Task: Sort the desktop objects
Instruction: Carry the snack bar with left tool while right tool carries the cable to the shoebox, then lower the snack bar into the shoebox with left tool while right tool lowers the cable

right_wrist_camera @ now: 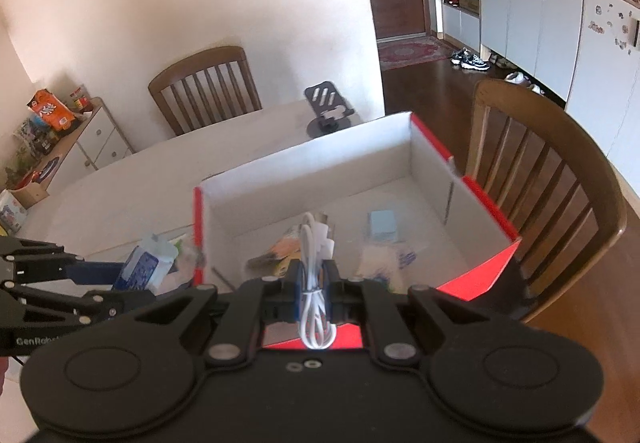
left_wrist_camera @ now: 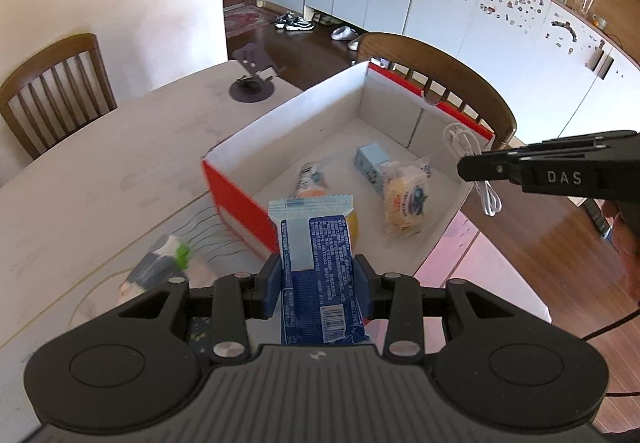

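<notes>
My left gripper [left_wrist_camera: 317, 289] is shut on a blue and white snack packet [left_wrist_camera: 316, 259] and holds it over the near wall of a red box with a white inside [left_wrist_camera: 288, 123]. My right gripper [right_wrist_camera: 313, 279] is shut on a coiled white cable [right_wrist_camera: 314, 263] over the box's near right edge [right_wrist_camera: 480, 275]; it shows in the left wrist view [left_wrist_camera: 476, 163] with the cable [left_wrist_camera: 466, 147] hanging from it. In the box lie a light blue carton [left_wrist_camera: 370, 161], a yellow wrapped bun [left_wrist_camera: 404, 199] and an orange packet [left_wrist_camera: 310, 179].
A tissue pack with a green tab [left_wrist_camera: 168, 263] lies on the pale table [left_wrist_camera: 100, 171] left of the box. A dark phone stand [left_wrist_camera: 252, 79] sits at the far table edge. Wooden chairs stand behind the box [left_wrist_camera: 440, 71] and at the far left [left_wrist_camera: 52, 91].
</notes>
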The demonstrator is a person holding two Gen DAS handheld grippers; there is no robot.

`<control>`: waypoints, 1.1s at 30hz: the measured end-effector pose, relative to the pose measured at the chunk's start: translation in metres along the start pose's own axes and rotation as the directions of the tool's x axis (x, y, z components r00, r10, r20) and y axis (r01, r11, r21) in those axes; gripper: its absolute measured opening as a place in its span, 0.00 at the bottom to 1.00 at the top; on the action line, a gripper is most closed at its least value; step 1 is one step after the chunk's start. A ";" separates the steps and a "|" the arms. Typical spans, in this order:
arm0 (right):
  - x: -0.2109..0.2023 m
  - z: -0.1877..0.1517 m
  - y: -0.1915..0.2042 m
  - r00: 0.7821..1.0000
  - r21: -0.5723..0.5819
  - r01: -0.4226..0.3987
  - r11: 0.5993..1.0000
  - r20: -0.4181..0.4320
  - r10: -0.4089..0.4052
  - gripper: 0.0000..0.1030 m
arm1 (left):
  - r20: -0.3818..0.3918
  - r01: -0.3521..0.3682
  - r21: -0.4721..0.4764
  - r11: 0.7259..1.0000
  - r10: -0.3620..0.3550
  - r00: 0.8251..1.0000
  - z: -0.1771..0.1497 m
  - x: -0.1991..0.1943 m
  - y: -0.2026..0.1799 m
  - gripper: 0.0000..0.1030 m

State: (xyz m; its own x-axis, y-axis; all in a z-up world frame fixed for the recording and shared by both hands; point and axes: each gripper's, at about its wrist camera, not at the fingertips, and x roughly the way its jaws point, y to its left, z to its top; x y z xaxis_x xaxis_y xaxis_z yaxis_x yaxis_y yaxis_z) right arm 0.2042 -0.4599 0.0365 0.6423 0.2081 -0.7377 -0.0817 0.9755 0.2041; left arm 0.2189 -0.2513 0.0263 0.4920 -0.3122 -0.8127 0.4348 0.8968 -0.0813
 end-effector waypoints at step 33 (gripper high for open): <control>0.070 0.051 -0.068 0.996 -0.016 0.012 1.000 -0.089 -0.013 0.09 | -0.044 0.002 0.021 1.000 -0.001 0.999 0.069 0.094 -0.040 0.35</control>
State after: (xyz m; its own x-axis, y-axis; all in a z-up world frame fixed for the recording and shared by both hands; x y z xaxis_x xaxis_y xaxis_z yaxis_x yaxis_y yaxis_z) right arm 0.2936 -0.5148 0.0040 0.5731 0.2009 -0.7945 -0.0865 0.9789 0.1852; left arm 0.2997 -0.3380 -0.0074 0.4575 -0.2987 -0.8375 0.4518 0.8894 -0.0704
